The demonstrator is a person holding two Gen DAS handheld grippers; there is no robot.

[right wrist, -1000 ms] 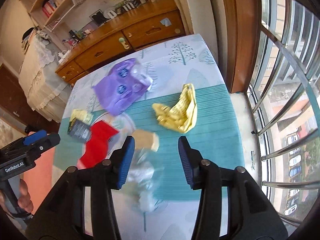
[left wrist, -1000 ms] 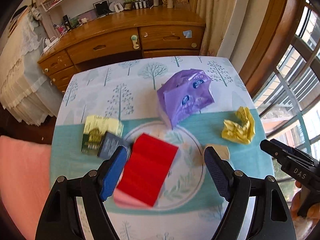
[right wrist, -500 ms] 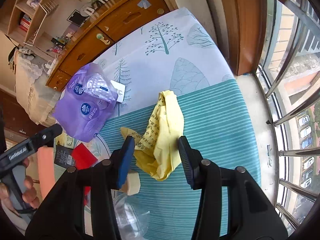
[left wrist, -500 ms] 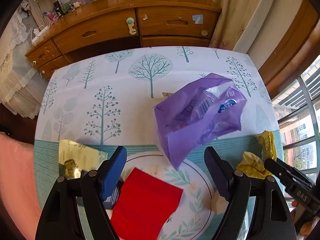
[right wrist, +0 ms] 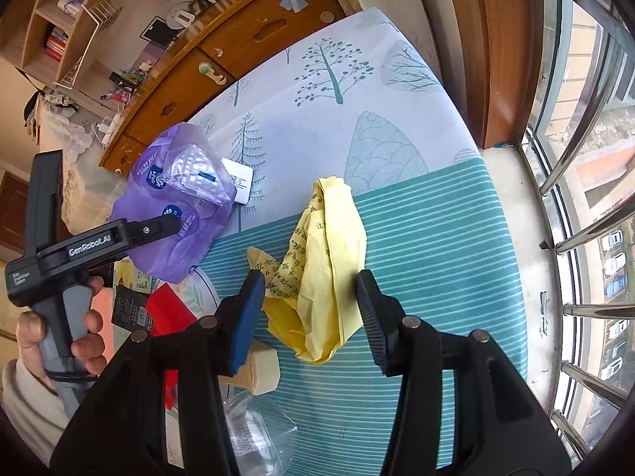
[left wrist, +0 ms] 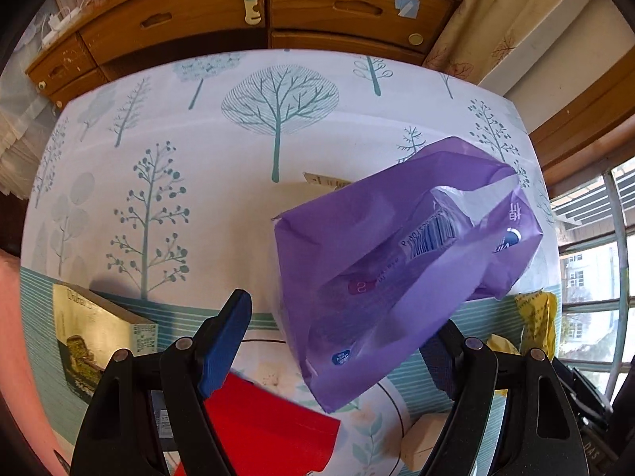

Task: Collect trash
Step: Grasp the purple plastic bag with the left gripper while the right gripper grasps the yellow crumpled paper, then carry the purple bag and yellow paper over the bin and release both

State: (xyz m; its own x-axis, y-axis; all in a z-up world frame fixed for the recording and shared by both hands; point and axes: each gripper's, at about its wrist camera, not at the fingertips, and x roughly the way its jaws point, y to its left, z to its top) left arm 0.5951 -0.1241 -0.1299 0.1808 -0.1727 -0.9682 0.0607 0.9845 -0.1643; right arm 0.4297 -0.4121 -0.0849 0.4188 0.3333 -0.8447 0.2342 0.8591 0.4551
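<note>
A crumpled purple plastic bag (left wrist: 397,258) lies on the tree-print tablecloth, and its lower corner reaches over a white plate (left wrist: 391,400). My left gripper (left wrist: 337,341) hangs wide open right over that corner, pads apart from the bag. In the right wrist view the purple bag (right wrist: 178,206) lies at the left. A crumpled yellow paper (right wrist: 321,273) rests on the teal striped band. My right gripper (right wrist: 309,313) straddles its near end with jaws opening; the paper is between the fingers but not squeezed.
A red packet (left wrist: 262,428), a gold-green box (left wrist: 95,329) and a beige block (left wrist: 420,440) lie near the plate. A clear wrapper (right wrist: 254,436), a dark packet (right wrist: 131,309) and a white card (right wrist: 238,184) are also on the table. Wooden drawers (left wrist: 178,20) stand beyond it, window bars (right wrist: 575,158) to the right.
My left gripper came forward and down from over the red packet to the purple bag. My right gripper dropped from over the beige block to straddle the yellow paper.
</note>
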